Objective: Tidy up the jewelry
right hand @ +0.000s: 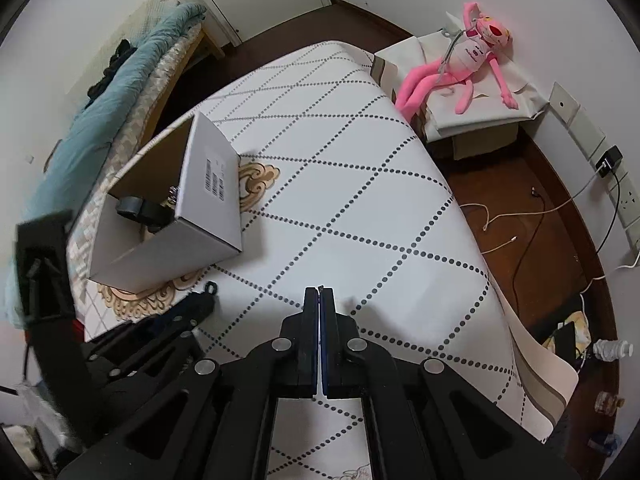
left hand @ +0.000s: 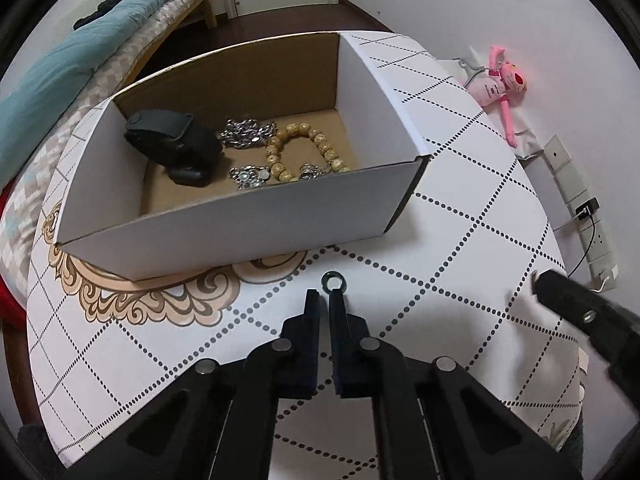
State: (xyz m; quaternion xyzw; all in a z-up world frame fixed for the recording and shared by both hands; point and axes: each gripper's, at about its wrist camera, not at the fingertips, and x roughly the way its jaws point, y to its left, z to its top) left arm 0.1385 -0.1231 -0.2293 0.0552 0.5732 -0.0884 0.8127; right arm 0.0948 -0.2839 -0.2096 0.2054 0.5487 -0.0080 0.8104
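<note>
A white cardboard box [left hand: 248, 216] stands open on the table. Inside lie a black watch on its stand [left hand: 176, 146], silver chains [left hand: 246, 134], a wooden bead bracelet [left hand: 304, 148] and small silver pieces [left hand: 250, 176]. My left gripper [left hand: 325, 300] is nearly shut just in front of the box; a small dark metal ring [left hand: 334, 280] sticks out at its fingertips. My right gripper [right hand: 319, 294] is shut with a tiny dark bit at its tips, over the table to the right of the box [right hand: 208, 216]. Its fingers show in the left wrist view [left hand: 568, 300].
The table carries a white cloth with dotted diamond lines [right hand: 360, 200]. A bed with a teal blanket [left hand: 80, 48] is to the left. A pink plush toy [right hand: 460, 64] lies on a covered box at the right. Cables [right hand: 520, 216] lie on the floor.
</note>
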